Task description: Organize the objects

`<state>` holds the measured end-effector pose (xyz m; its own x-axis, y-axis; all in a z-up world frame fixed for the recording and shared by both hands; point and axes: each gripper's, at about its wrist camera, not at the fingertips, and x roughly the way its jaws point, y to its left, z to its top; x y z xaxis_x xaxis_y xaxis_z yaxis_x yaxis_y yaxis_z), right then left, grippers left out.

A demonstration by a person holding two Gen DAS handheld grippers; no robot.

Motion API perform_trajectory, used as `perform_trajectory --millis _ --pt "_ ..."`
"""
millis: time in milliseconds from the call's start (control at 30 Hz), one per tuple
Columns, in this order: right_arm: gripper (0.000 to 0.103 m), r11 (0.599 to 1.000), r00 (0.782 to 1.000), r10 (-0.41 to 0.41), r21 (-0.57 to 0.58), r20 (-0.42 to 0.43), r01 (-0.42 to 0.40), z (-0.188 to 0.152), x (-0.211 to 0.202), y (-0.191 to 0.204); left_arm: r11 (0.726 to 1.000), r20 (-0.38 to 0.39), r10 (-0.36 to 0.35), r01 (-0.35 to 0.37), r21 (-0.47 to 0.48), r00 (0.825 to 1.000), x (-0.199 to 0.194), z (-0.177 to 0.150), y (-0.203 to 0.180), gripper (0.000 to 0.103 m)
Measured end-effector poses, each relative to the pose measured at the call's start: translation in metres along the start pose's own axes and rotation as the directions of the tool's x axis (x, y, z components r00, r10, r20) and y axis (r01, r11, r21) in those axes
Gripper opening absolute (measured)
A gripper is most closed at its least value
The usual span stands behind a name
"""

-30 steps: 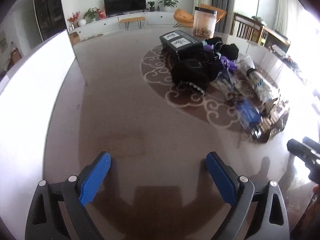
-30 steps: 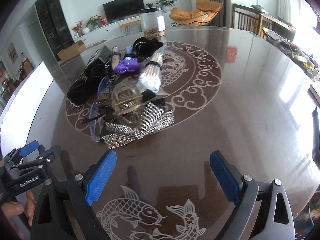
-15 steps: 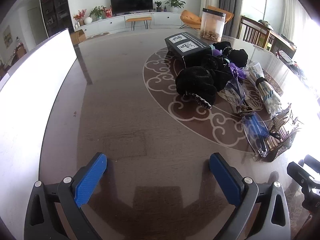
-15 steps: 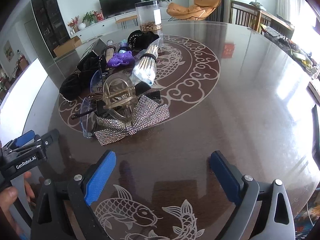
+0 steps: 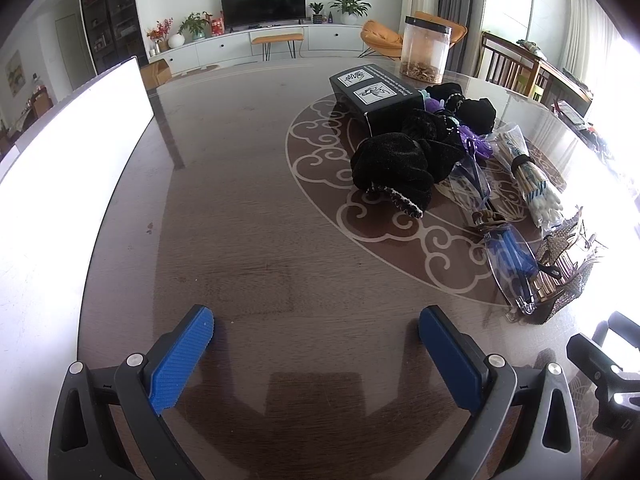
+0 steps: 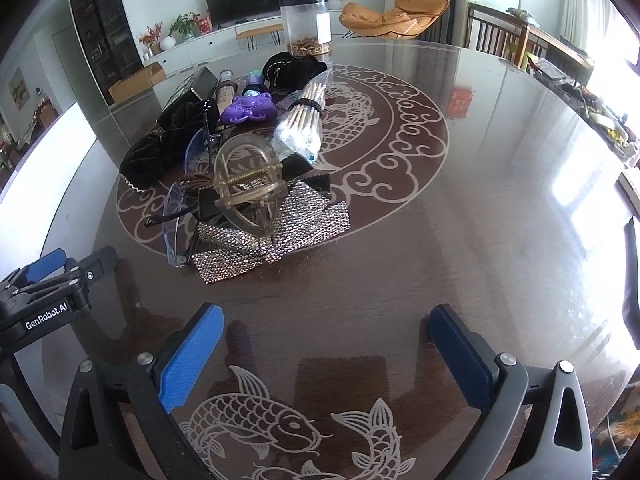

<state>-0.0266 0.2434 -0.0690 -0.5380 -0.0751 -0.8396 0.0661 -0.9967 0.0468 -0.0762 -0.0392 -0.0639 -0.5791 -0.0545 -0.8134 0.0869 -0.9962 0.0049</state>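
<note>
right gripper (image 6: 326,350) opening, empty, over table (image 6: 500,200) near clutter pile (image 6: 256,184)

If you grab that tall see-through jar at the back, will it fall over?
The clear jar stands upright and tall, so a push near its top could tip it. Only a little brownish stuff lies at its bottom, so it is probably light. Its smooth wall may slip between pads.

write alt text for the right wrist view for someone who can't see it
The right gripper, nothing between its blue fingers and its jaws opening, hangs over a dark round table inlaid with fish. Ahead lies a heap of accessories: a clear hair claw on a rhinestone bow, black velvet scrunchies, a purple clip. The left gripper shows at the left edge.
</note>
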Motion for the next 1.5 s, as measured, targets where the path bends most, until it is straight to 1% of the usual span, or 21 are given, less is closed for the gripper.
perform_trajectory --millis 267,733,900,1100,1500 --pt "0.103 1.0 1.0 0.011 0.015 0.004 -0.011 -0.0004 -0.0019 -0.0037 1.0 0.0 0.0 0.0 0.0 1.0 0.0001 0.0 -0.0002 0.103" --pt "0.103 1.0 1.0 0.001 0.005 0.002 -0.001 -0.0009 -0.0022 -0.0023 1.0 0.0 0.0 0.0 0.0 1.0 0.0001 0.0001 -0.0002 0.103" --pt "0.103 1.0 1.0 0.01 0.006 0.002 -0.01 -0.0016 -0.0033 -0.003 1.0 0.0 0.0 0.0 0.0 1.0 0.0001 0.0 -0.0001 0.103" --pt "0.103 1.0 1.0 -0.004 -0.005 -0.002 0.004 -0.0019 -0.0029 -0.0018 1.0 0.0 0.0 0.0 0.0 1.0 0.0001 0.0 -0.0001 0.103" --pt "0.103 1.0 1.0 0.002 -0.001 0.0 -0.002 -0.0018 -0.0029 -0.0021 1.0 0.0 0.0 0.0 0.0 1.0 0.0001 0.0001 0.0 0.103"
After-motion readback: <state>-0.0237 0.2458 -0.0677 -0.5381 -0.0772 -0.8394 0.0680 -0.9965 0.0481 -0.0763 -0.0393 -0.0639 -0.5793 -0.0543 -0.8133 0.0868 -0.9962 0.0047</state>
